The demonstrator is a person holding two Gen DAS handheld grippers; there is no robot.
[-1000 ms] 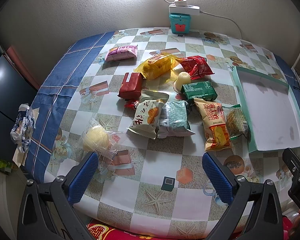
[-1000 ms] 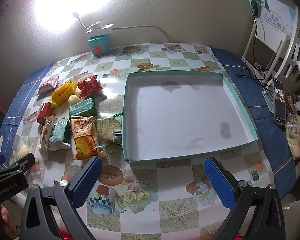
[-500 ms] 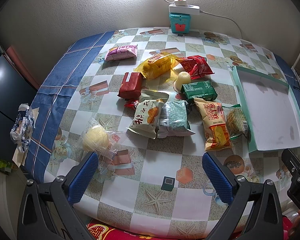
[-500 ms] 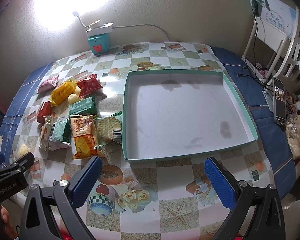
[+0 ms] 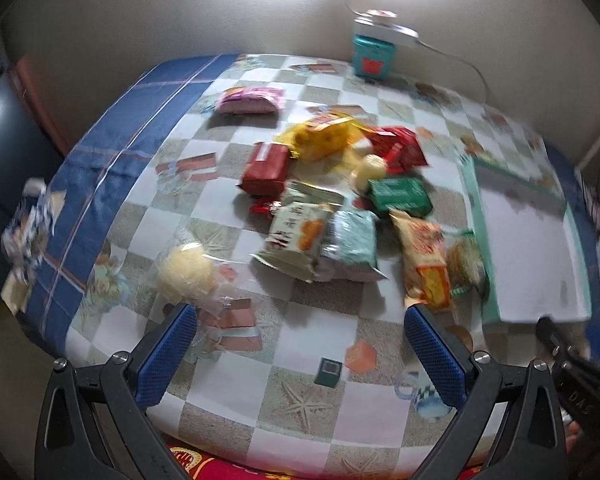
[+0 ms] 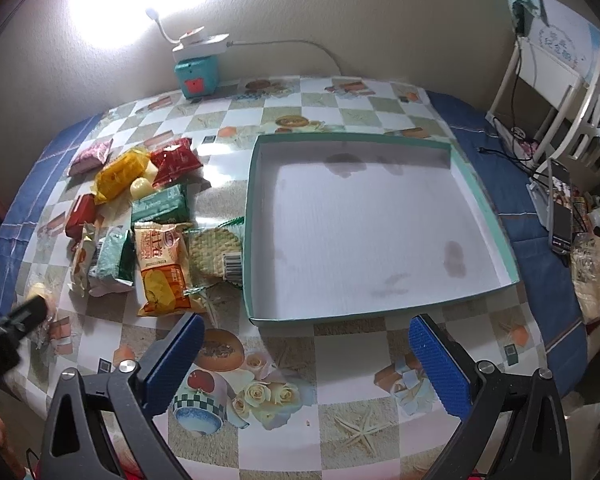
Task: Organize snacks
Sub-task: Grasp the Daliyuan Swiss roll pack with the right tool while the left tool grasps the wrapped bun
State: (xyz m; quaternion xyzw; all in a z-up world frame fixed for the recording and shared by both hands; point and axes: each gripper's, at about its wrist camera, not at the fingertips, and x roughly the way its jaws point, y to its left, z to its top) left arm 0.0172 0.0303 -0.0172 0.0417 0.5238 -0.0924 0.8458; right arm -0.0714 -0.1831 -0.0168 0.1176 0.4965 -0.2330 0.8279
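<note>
Hovering over the near edge of the checked-oilcloth table (image 5: 300, 408), the left gripper (image 5: 300, 336) is spread wide and empty, as is the right gripper (image 6: 306, 344). Just beyond the left one lies a clear-wrapped pale round bun (image 5: 186, 268), likely soft and crushable, best pinched by its loose film. The orange crinkly packet (image 6: 162, 268) and neighbouring pouches look light and slippery. The shallow teal-rimmed cardboard tray (image 6: 380, 314) holds nothing, offering open room.
</note>
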